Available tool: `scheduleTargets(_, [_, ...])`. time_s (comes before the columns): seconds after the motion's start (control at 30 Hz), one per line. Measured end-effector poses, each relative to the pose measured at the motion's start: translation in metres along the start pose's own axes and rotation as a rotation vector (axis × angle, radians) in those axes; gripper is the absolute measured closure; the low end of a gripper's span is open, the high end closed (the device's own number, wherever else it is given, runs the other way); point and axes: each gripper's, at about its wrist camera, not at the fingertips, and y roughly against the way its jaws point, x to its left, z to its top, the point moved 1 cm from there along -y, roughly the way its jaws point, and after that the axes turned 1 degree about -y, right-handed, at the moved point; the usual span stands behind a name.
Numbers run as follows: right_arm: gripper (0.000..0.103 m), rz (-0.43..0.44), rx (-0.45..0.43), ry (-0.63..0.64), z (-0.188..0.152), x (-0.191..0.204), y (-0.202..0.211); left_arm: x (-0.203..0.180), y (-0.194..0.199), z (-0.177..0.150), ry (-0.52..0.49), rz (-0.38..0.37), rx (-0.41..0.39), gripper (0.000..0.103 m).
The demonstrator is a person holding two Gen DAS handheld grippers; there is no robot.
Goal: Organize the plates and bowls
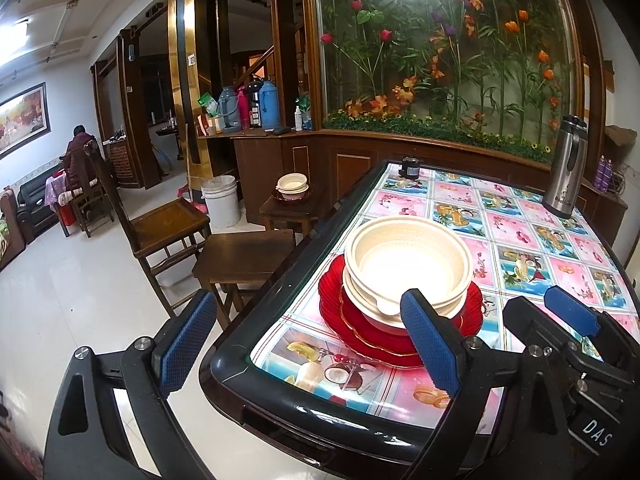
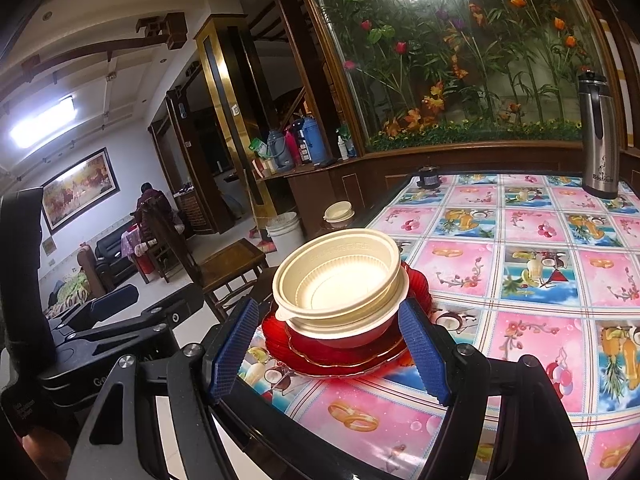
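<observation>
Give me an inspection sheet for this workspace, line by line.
Surface: table under a fruit-print cloth.
Job's things: cream bowls nested on stacked red plates near the table's corner; another bowl stack on a stool beyond.
Clutter: steel flask, small dark jar.
Tongs: left tongs open, empty; right tongs open, either side of the stack.
Cables: nothing seen.
Surroundings: wooden chairs, white bucket, flower display, seated person.

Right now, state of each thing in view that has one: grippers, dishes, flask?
left gripper: open, holding nothing
right gripper: open, jaws either side of the stack, whether they touch it is unclear
cream bowls: nested, upright, empty
red plates: stacked under the bowls on the table
steel flask: upright, lid on
</observation>
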Motion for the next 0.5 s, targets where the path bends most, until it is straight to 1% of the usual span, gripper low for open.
scheduleTargets(0.27, [0.028,0.004,0.006,0.004,0.0003,0.0003,-0.0037,-0.0032,-0.0076,0.0004,-0.004,-0.007,0.033,0.009])
scheduleTargets(0.5, [0.028,0.005,0.013,-0.003,0.0009,-0.0023,-0.0053,-0.0046,-0.0099,0.0046,0.006,-0.021,0.027,0.009])
